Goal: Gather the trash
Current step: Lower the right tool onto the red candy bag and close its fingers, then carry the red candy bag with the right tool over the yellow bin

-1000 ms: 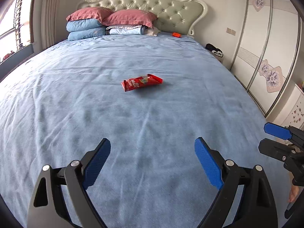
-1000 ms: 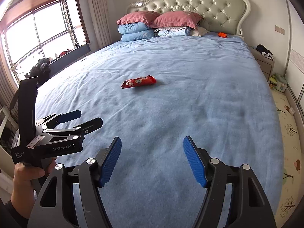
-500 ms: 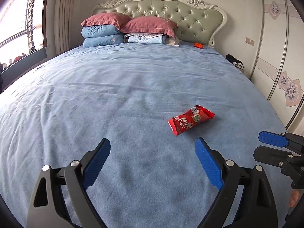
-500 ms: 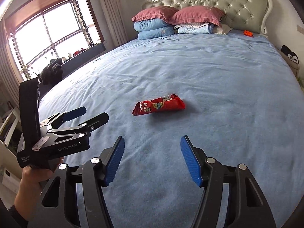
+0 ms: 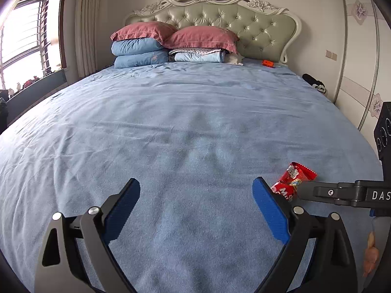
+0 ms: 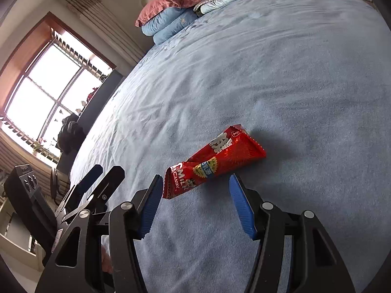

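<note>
A red milk-candy wrapper (image 6: 215, 162) lies flat on the blue bed cover (image 6: 293, 73). My right gripper (image 6: 195, 202) is open and low over the bed, its blue pads either side of the wrapper's near end, not touching it. In the left wrist view the wrapper (image 5: 293, 180) shows at the lower right, partly behind the right gripper's finger (image 5: 337, 193). My left gripper (image 5: 195, 210) is open and empty over bare cover, left of the wrapper.
Stacked pink and blue pillows (image 5: 171, 44) and a padded headboard (image 5: 220, 19) stand at the far end. A small orange object (image 5: 267, 62) lies near the headboard. A wardrobe (image 5: 361, 61) is on the right, a window (image 6: 44, 97) on the left.
Both grippers moved forward over the bed. My right gripper tilted and closed in on the wrapper, which now lies between its pads. The wrapper slid to the lower right in the left wrist view.
</note>
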The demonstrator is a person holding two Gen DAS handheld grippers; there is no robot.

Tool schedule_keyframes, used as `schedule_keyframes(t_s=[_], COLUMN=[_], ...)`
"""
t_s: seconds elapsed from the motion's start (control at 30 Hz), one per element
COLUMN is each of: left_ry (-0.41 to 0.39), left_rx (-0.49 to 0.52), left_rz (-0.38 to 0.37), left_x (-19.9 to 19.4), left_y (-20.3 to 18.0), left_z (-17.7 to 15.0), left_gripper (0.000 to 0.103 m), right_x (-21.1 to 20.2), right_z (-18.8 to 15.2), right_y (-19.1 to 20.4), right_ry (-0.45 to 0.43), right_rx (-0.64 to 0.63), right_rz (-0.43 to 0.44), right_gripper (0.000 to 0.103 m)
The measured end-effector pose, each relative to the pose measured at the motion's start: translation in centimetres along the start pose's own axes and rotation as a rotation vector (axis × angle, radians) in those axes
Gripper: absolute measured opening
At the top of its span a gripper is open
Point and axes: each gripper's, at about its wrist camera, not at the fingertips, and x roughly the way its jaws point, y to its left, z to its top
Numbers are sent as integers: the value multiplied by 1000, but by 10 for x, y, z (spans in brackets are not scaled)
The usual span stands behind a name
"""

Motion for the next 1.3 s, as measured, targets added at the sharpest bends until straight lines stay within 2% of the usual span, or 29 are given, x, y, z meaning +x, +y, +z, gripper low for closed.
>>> schedule_keyframes(t_s=[0.13, 0.23, 0.33, 0.4, 0.5, 0.63, 0.8, 1.0, 1.17, 1.3], left_ry=[19, 60, 102, 108, 109, 117, 136, 171, 189, 196], left_rx=[-14, -27, -45, -65, -69, -25, 6, 74, 150, 178], left_rz=[-25, -116, -211, -256, -311, -340, -364, -388, -412, -481], left_x=[20, 35, 43, 44, 41, 35, 23, -1, -39, -79], left_y=[6, 9, 13, 17, 19, 6, -16, -49, -91, -123], left_z=[4, 4, 2, 0, -2, -6, -15, -33, -53, -72], left_gripper=[94, 94, 94, 94, 94, 94, 94, 94, 94, 94], right_x=[12, 24, 28, 28, 23, 8, -6, -44, -88, -125], right_z=[8, 11, 11, 5, -2, -9, -15, -42, -73, -106], right_y=[-5, -5, 1, 2, -3, -6, -9, -29, -48, -60], right_ry=[-10, -14, -43, -56, -57, -69, -73, -89, -100, -100], right_rx=[61, 61, -7, -50, -42, -91, -124, -77, -19, 9], right_rz=[-43, -83, -120, -101, -53, -75, -124, -139, -141, -158], right_gripper=[57, 56, 45, 36, 35, 35, 34, 34, 34, 34])
